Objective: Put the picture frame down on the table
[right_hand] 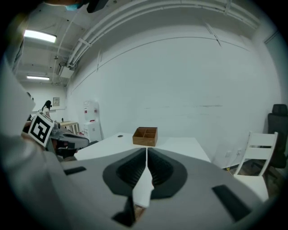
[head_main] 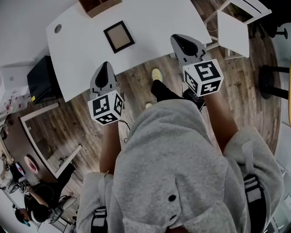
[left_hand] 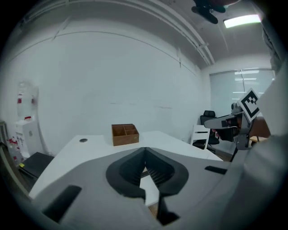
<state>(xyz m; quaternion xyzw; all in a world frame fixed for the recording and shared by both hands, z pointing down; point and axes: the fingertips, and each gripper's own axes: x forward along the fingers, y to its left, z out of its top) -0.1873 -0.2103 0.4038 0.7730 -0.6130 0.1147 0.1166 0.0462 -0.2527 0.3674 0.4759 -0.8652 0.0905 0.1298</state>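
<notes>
Even, rather dim indoor light is seen throughout. A ceiling light strip point(left_hand: 242, 20) is caught glowing at the upper right of the left gripper view, and a second strip point(right_hand: 40, 36) at the upper left of the right gripper view. Edges are bent by fisheye distortion and corners are darkened. The white table point(head_main: 150, 27) is rendered brightest.

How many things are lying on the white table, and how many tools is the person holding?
Picture frame: 1
Wooden box: 1
Tools: 2, the left tool and the right tool
Total: 4
</notes>
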